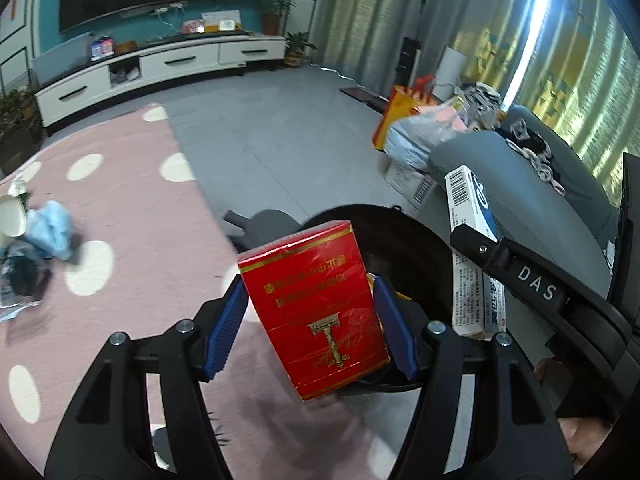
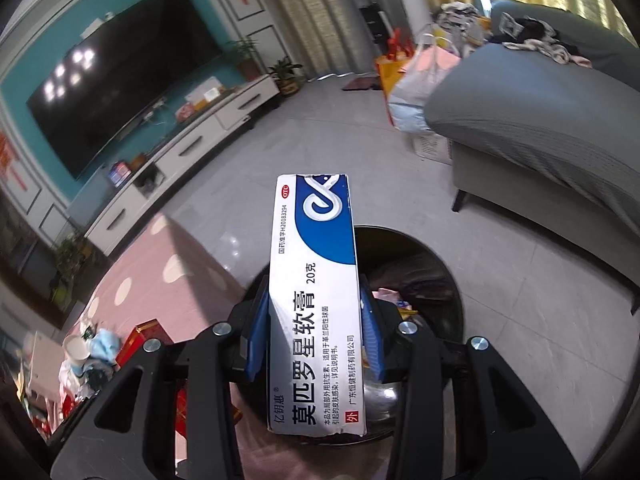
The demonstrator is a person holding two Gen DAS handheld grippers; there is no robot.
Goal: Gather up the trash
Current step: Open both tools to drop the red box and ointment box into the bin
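My left gripper point(image 1: 310, 316) is shut on a red box point(image 1: 320, 308) with gold print, held just before the rim of a round black trash bin point(image 1: 416, 248). In the right wrist view my right gripper point(image 2: 316, 328) is shut on a long white and blue ointment box point(image 2: 316, 292), which hangs over the same black bin point(image 2: 432, 272). Some colourful scraps lie inside the bin. The right gripper with its white box point(image 1: 468, 208) also shows at the right of the left wrist view. More trash point(image 1: 36, 232) lies in a pile on the pink rug: a paper cup, blue crumpled paper and wrappers.
The pink dotted rug point(image 1: 132, 208) meets grey floor tiles. A grey sofa point(image 2: 540, 120) with clothes stands right of the bin, with bags point(image 2: 416, 80) beside it. A white TV cabinet point(image 1: 160, 68) and potted plants point(image 1: 296, 48) line the far wall.
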